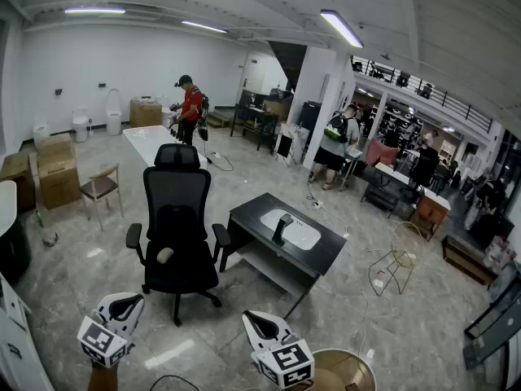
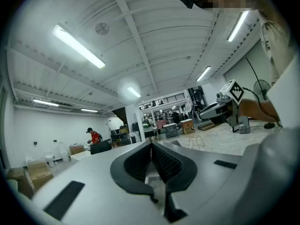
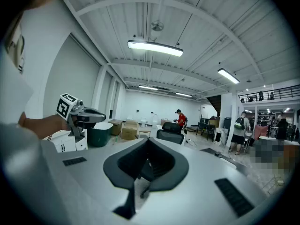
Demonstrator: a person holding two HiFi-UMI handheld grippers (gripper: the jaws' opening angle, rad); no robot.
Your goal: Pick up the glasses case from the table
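Hovering low with jaws clenched empty, left gripper and right gripper sit nearest, black office chair just ahead, glasses case beyond on the white mat atop the dark desk, well apart from both.

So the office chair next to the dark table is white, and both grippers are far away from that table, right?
Not quite. The office chair is black, not white, as the head view shows. The rest is right: it stands next to the dark table, and the left gripper and the right gripper are both far from that table.
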